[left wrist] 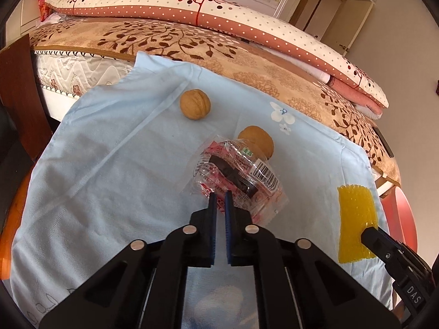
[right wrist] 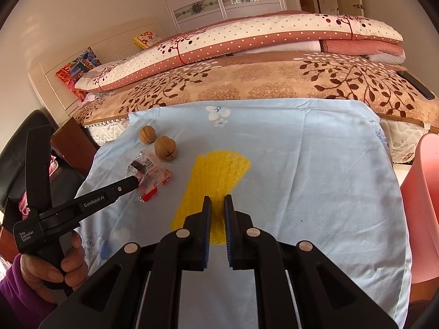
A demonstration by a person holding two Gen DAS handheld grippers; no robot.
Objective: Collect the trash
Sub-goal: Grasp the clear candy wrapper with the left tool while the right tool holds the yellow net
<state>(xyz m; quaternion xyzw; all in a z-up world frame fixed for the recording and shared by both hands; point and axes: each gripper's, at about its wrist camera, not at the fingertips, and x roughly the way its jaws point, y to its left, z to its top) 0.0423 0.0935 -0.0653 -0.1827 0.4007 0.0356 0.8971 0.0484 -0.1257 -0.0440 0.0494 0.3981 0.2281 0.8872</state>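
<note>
While the left gripper (left wrist: 220, 195) has its blue-padded fingers drawn close with only a narrow slit between them, the near edge of a crinkled clear snack wrapper (left wrist: 241, 176) sits in that slit, so it appears pinched. In the right wrist view, the same left gripper (right wrist: 136, 176) reaches the wrapper (right wrist: 152, 176) at its near end. The wrapper, printed in red with a barcode and a dark patch, lies on a pale blue cloth (left wrist: 115, 148), touching one walnut (left wrist: 259, 139) behind it. A second walnut (left wrist: 195, 104) rests a little farther back, apart from the first.

Over on the other side, the right gripper (right wrist: 217, 202) also has its fingers nearly together, a thin gap showing, and they straddle the near part of a yellow foam net (right wrist: 216, 172) that lies flat on the cloth (right wrist: 301, 164). Whether the pads actually squeeze the net cannot be told. From the left wrist view the net (left wrist: 356, 216) appears as a yellow strip with one black right finger (left wrist: 376, 240) over its lower end.

Beyond the cloth runs a bed with a leaf-patterned brown cover (right wrist: 247, 87) and a folded dotted quilt (right wrist: 247, 38) on top. A hand (right wrist: 55, 271) in a purple sleeve grips the left tool's handle.
</note>
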